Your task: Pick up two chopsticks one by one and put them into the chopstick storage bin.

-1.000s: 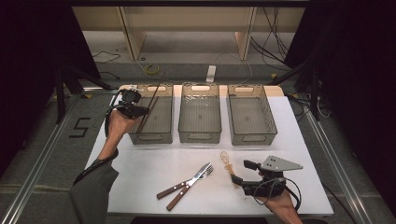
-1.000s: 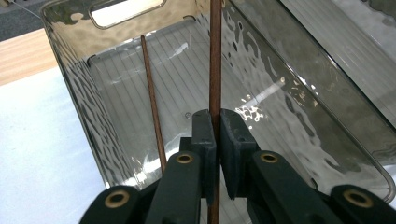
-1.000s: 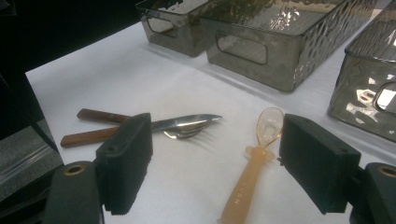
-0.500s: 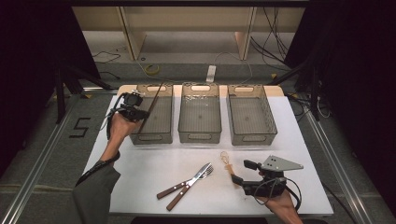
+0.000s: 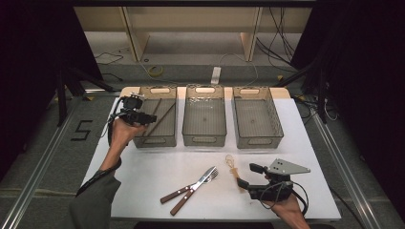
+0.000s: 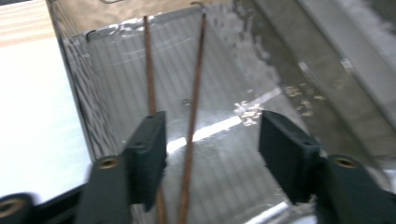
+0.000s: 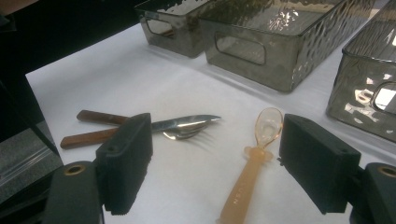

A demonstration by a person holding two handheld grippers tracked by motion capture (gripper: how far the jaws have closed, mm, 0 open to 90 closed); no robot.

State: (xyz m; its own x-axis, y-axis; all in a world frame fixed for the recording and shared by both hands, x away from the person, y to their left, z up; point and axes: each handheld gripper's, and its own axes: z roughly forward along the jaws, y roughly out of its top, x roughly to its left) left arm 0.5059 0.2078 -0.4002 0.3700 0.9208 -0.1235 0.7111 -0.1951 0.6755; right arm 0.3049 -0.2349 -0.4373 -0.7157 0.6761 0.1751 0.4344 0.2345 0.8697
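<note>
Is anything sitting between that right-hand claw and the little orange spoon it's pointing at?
Nothing visible does. In the right gripper view the right gripper is open, and the spoon lies on bare white table between its two jaws. The knife and fork lie off to one side, apart from the spoon.

Read just one mark — a dark numeral "5" on the grey floor (image 5: 52, 143), left of the white table (image 5: 143, 167). Faint raised lettering ran along the handle of the translucent spoon (image 7: 252, 168) — too small and blurred to make out.
</note>
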